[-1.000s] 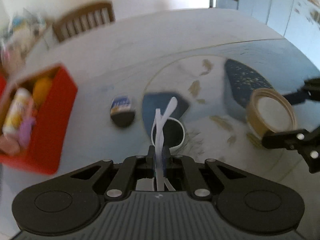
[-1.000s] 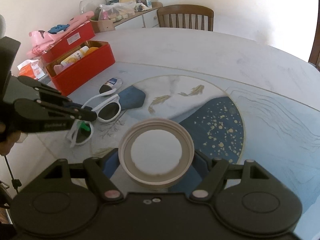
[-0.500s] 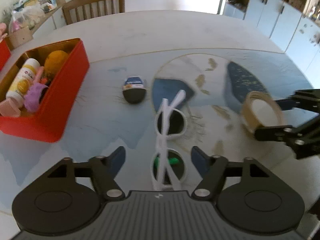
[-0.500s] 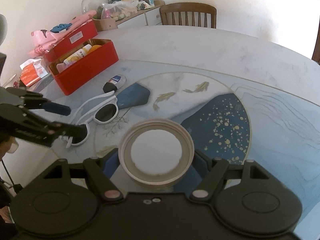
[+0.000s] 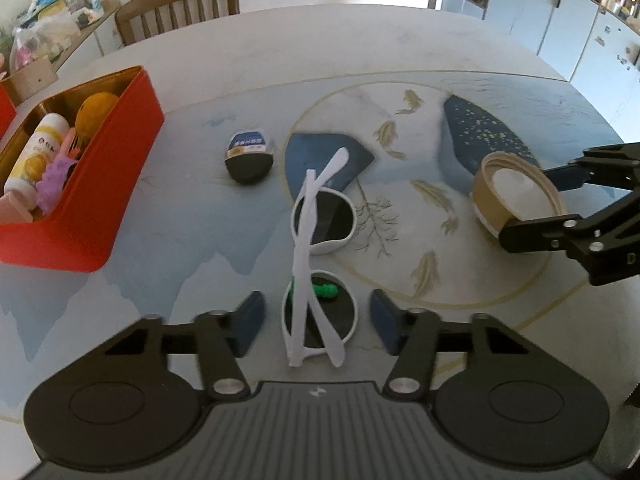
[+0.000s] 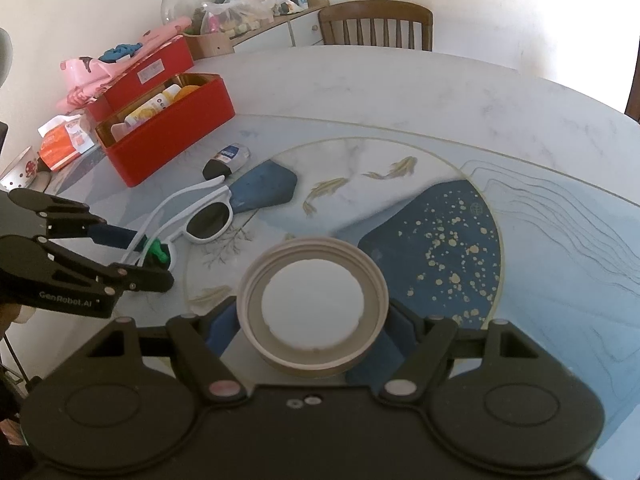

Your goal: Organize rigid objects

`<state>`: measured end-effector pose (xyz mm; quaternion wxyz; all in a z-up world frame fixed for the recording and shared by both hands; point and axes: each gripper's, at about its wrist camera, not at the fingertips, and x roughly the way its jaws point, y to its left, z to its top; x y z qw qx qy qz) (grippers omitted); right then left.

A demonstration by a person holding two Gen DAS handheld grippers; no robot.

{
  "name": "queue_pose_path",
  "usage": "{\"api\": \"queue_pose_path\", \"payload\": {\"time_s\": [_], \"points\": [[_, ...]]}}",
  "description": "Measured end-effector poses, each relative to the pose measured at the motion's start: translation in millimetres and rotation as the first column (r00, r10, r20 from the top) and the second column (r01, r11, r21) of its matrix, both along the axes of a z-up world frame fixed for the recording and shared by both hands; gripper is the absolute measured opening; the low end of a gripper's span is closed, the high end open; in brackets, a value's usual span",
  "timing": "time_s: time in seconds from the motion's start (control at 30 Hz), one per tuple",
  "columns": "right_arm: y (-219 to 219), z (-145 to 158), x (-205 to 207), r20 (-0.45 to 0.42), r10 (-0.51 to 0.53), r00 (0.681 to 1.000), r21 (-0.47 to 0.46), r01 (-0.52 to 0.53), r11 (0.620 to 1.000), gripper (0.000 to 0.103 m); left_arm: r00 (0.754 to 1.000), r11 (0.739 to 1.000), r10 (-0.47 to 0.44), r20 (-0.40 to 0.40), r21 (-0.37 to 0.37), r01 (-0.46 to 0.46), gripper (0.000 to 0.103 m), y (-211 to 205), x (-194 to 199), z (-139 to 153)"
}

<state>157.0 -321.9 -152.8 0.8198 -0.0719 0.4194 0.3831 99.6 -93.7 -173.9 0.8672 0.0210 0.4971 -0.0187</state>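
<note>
White sunglasses (image 5: 316, 252) lie folded on the table, the near lens between the open fingers of my left gripper (image 5: 318, 320); they also show in the right wrist view (image 6: 200, 216). A small green piece (image 5: 326, 290) lies by the near lens. My right gripper (image 6: 312, 324) is shut on a beige round lid (image 6: 312, 312), held above the table; it also shows in the left wrist view (image 5: 516, 196). A small dark bottle with a blue label (image 5: 248, 156) lies beyond the glasses.
An open red box (image 5: 100, 184) with a bottle, an orange ball and toys stands at the left. A second red box (image 6: 148, 76) and clutter lie beyond it. A wooden chair (image 5: 180, 8) stands at the far table edge.
My left gripper has let go of the sunglasses and opened; they now lie on the table. The right gripper still holds the lid and has barely moved.
</note>
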Motion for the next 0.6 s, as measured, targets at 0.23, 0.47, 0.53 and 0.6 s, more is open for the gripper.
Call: {"api": "queue_pose_path", "payload": {"time_s": [0.23,0.47,0.53,0.6], "points": [[0.9,1.0,-0.1,0.008,0.002,1.0,0.004,-0.002,1.0,0.076,0.999,0.998,0.043,-0.016,-0.047,-0.043,0.04,8.8,4.7,3.6],[1.1,3.2,-0.5,0.008,-0.005,1.0,0.005,0.005,1.0,0.076,0.964,0.843,0.239,-0.119,-0.467,-0.267,0.04,64.1,14.3,12.4],[1.4,3.6,-0.3,0.008,-0.005,1.0,0.005,0.005,1.0,0.076,0.942,0.732,0.284,-0.176,-0.595,-0.332,0.04,80.5,14.8,9.5],[1.6,4.0,-0.4,0.007,-0.005,1.0,0.006,0.005,1.0,0.076,0.926,0.667,0.317,-0.206,-0.645,-0.372,0.04,88.7,13.8,7.0]]}}
